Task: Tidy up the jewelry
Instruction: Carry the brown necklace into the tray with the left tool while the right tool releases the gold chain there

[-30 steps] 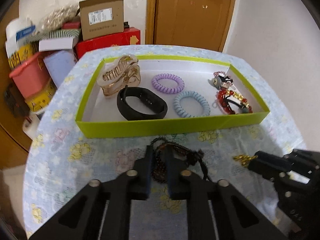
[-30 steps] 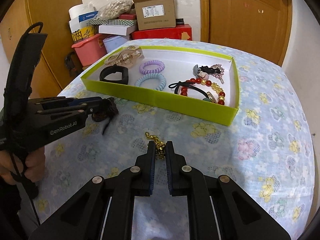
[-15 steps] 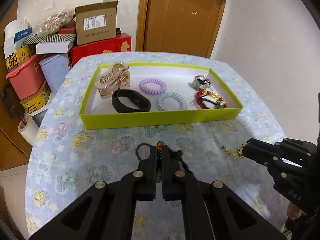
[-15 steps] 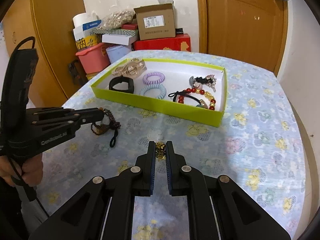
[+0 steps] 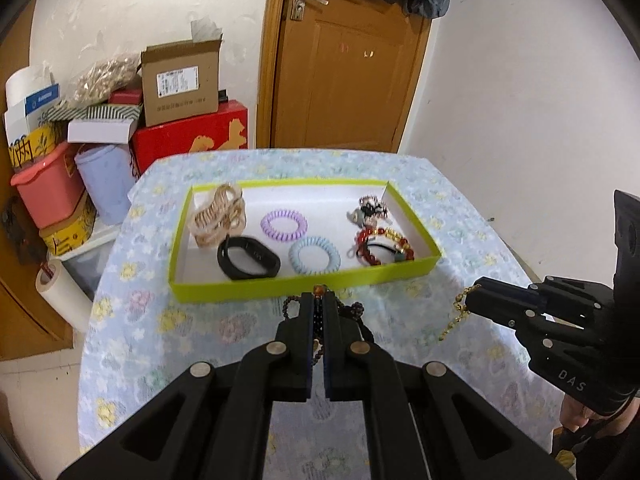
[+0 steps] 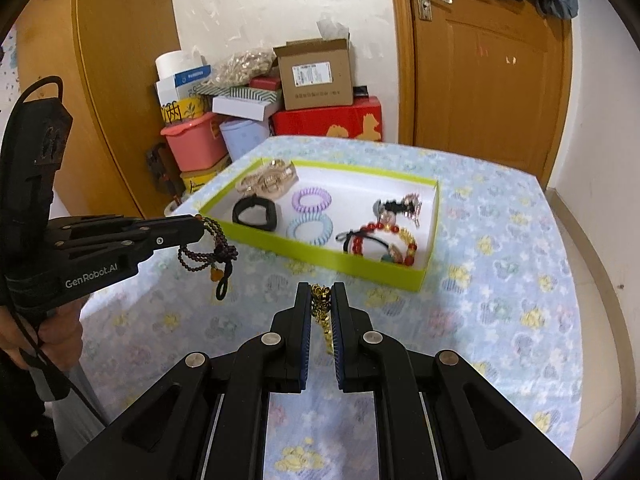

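Note:
A lime-green tray (image 5: 304,289) (image 6: 332,257) sits on the flowered tablecloth and holds a hair claw (image 5: 218,216), a black band (image 5: 248,259), purple (image 5: 284,226) and blue (image 5: 314,255) coil ties and a red bead bracelet (image 5: 380,242). My left gripper (image 5: 318,300) (image 6: 198,226) is shut on a dark bead bracelet (image 6: 210,250), held in the air in front of the tray. My right gripper (image 6: 321,294) (image 5: 474,300) is shut on a gold chain (image 6: 322,312) (image 5: 456,318), which hangs above the cloth.
Boxes, a pink tub (image 5: 48,190) and a red box (image 5: 192,138) are stacked behind the table at the left. A wooden door (image 5: 344,64) stands behind. The table edge drops off on the right (image 6: 576,280).
Both grippers have lifted and drawn back from the table, each carrying its piece. The tray now looks smaller and farther away.

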### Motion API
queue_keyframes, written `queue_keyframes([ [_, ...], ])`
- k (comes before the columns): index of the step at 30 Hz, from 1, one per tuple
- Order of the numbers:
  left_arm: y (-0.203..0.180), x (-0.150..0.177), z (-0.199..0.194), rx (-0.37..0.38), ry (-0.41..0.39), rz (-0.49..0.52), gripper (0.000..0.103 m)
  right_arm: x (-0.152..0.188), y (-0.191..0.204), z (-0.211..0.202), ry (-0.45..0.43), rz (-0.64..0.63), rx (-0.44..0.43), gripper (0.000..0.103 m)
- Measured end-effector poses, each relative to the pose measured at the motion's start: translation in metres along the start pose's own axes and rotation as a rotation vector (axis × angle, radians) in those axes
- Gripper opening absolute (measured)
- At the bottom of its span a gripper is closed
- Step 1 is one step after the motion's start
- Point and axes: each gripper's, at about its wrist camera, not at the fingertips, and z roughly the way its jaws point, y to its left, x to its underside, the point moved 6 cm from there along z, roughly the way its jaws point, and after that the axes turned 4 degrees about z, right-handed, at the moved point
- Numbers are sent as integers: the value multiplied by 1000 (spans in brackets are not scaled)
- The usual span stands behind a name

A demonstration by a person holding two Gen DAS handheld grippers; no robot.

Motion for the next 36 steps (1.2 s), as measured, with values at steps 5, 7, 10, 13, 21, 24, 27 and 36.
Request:
queue_keyframes([
  [5, 6, -21, 7, -7, -9, 4, 3, -20, -7, 6, -18, -2, 0, 9],
  [7, 9, -28, 11, -10, -9, 5, 3, -28, -11, 10, -21, -1, -3, 9],
  [10, 13, -39, 21, -15, -6, 11, 3, -39, -16, 19, -20, 0, -4, 10],
  [13, 14, -48, 31, -19, -4, 22, 3, -49, -19, 30, -14, -5, -8, 10],
  [21, 23, -65, 66, -24, 16, 24, 3, -80, -27, 69, 5, -9, -35, 9],
  [24, 28, -68, 77, -25, 23, 18, 3, -93, -29, 86, 16, -5, -48, 9],
  [27, 33, -69, 89, -30, 34, 13, 3, -101, -29, 105, 31, -6, -61, 10],
  [36, 44, -61, 120, -28, 73, 3, 3, -96, -38, 162, 123, 10, -58, 10],
])
